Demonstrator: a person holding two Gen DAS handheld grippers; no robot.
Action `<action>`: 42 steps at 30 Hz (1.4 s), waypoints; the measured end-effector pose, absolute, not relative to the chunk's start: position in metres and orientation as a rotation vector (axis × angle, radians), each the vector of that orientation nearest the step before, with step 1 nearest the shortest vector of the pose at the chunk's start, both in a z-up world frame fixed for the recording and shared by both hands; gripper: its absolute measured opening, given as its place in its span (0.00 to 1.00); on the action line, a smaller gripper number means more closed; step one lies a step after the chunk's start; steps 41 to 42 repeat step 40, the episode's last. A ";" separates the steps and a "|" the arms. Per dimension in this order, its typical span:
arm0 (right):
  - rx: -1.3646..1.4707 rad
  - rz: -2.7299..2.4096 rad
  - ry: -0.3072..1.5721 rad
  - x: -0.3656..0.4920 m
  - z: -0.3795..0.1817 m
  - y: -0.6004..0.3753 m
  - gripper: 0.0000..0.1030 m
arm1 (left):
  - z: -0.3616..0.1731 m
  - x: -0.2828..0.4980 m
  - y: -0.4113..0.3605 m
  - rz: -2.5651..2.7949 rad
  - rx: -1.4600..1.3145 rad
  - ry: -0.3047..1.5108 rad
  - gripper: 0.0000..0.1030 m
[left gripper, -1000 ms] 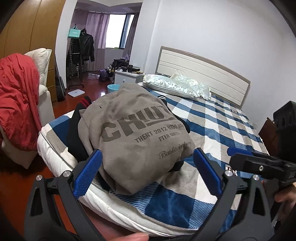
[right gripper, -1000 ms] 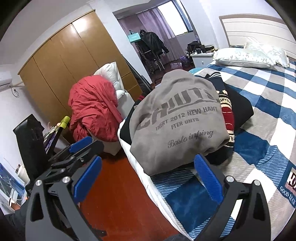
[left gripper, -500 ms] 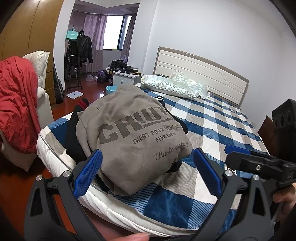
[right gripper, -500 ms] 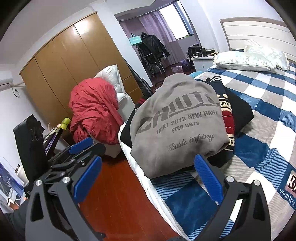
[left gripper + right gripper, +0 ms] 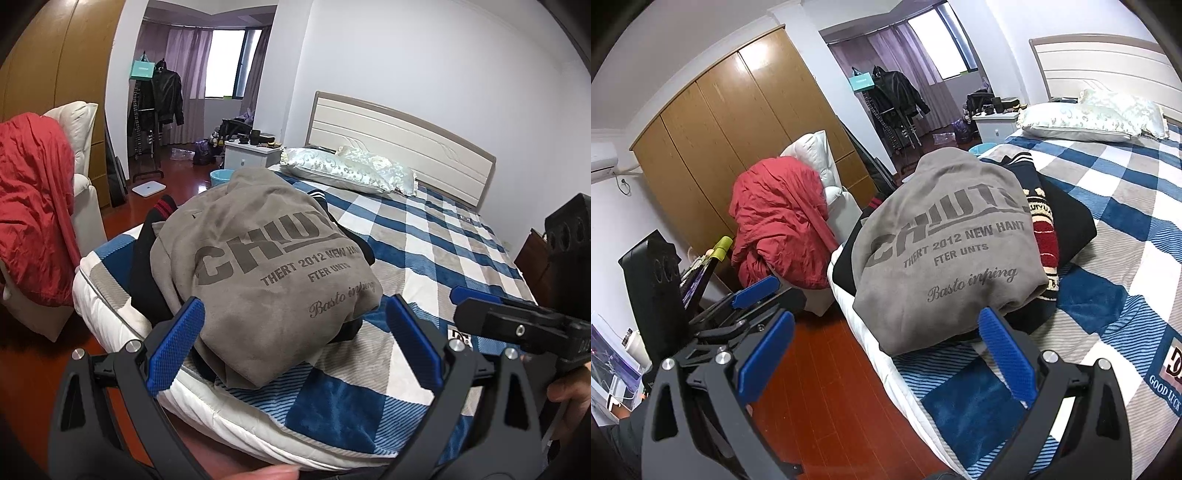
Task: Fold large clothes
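Above the bed [image 5: 424,251], both grippers' jaws gape wide, holding nothing

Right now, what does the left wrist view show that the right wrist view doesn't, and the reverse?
Only the left wrist view shows the full headboard and a white scale on the floor. Only the right wrist view shows the wooden wardrobe in full, a wall air conditioner and the red patterned garment under the pile. Both show the grey sweatshirt on the checked bed, the red cloth on the chair, and the open left gripper and right gripper, holding nothing.
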State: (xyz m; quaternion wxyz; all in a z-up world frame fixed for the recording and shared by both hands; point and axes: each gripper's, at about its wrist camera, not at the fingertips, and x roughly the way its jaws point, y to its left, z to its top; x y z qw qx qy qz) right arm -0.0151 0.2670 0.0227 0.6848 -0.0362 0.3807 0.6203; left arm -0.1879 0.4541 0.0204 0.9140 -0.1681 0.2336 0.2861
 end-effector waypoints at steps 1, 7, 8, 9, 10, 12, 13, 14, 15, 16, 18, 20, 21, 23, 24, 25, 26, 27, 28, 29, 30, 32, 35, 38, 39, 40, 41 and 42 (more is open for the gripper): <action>-0.082 1.390 0.852 -0.015 0.023 0.267 0.95 | 0.020 -0.188 0.454 0.587 -0.347 0.482 0.93; -0.090 1.387 0.874 -0.019 0.022 0.269 0.95 | 0.019 -0.186 0.453 0.578 -0.347 0.497 0.93; -0.099 1.391 0.868 -0.021 0.023 0.270 0.95 | 0.019 -0.186 0.453 0.578 -0.345 0.494 0.93; -0.103 1.391 0.865 -0.022 0.023 0.269 0.95 | 0.019 -0.186 0.453 0.577 -0.348 0.495 0.93; -0.105 1.392 0.863 -0.022 0.024 0.269 0.95 | 0.018 -0.186 0.453 0.575 -0.350 0.495 0.93; -0.097 1.390 0.864 -0.022 0.024 0.268 0.95 | 0.018 -0.186 0.452 0.573 -0.349 0.497 0.93; -0.093 1.389 0.865 -0.022 0.024 0.267 0.95 | 0.017 -0.185 0.453 0.571 -0.348 0.499 0.93; -0.090 1.389 0.865 -0.022 0.025 0.266 0.95 | 0.017 -0.186 0.453 0.569 -0.349 0.499 0.93; -0.090 1.390 0.864 -0.022 0.025 0.266 0.95 | 0.017 -0.186 0.452 0.568 -0.349 0.500 0.93; -0.092 1.391 0.862 -0.022 0.025 0.266 0.95 | 0.016 -0.186 0.452 0.567 -0.349 0.501 0.93; -0.092 1.392 0.860 -0.023 0.026 0.267 0.95 | 0.017 -0.186 0.452 0.568 -0.349 0.499 0.93; -0.093 1.392 0.858 -0.024 0.027 0.268 0.95 | 0.016 -0.187 0.452 0.564 -0.357 0.496 0.93; -0.092 1.391 0.859 -0.024 0.027 0.267 0.95 | 0.016 -0.186 0.453 0.560 -0.365 0.497 0.93; -0.091 1.391 0.860 -0.023 0.026 0.267 0.95 | 0.015 -0.187 0.456 0.546 -0.388 0.493 0.93; -0.092 1.391 0.860 -0.023 0.026 0.267 0.95 | 0.015 -0.187 0.457 0.543 -0.395 0.491 0.93; -0.093 1.390 0.861 -0.024 0.026 0.267 0.95 | 0.014 -0.187 0.459 0.548 -0.404 0.492 0.93; -0.094 1.389 0.863 -0.025 0.026 0.267 0.95 | 0.013 -0.189 0.460 0.558 -0.416 0.484 0.94; -0.093 1.388 0.865 -0.025 0.026 0.267 0.95 | 0.012 -0.192 0.460 0.578 -0.421 0.471 0.94; -0.091 1.386 0.867 -0.026 0.025 0.267 0.95 | 0.012 -0.194 0.460 0.596 -0.425 0.462 0.93; -0.090 1.385 0.870 -0.026 0.024 0.267 0.95 | 0.012 -0.196 0.460 0.595 -0.430 0.455 0.94; -0.088 1.384 0.871 -0.026 0.023 0.266 0.95 | 0.012 -0.196 0.460 0.587 -0.434 0.456 0.94; -0.085 1.382 0.874 -0.027 0.023 0.265 0.95 | 0.012 -0.196 0.459 0.597 -0.419 0.463 0.93; -0.079 1.381 0.874 -0.028 0.022 0.263 0.95 | 0.009 -0.193 0.459 0.559 -0.428 0.499 0.93; -0.081 1.383 0.875 -0.027 0.022 0.263 0.95 | 0.008 -0.194 0.461 0.546 -0.452 0.497 0.94; -0.083 1.384 0.873 -0.027 0.022 0.263 0.95 | 0.007 -0.195 0.460 0.552 -0.451 0.497 0.93; -0.083 1.382 0.873 -0.027 0.022 0.263 0.95 | 0.007 -0.195 0.460 0.557 -0.450 0.498 0.93; -0.083 1.382 0.873 -0.027 0.022 0.263 0.95 | 0.007 -0.195 0.460 0.557 -0.450 0.498 0.93; -0.083 1.382 0.873 -0.027 0.022 0.263 0.95 | 0.007 -0.195 0.460 0.557 -0.450 0.498 0.93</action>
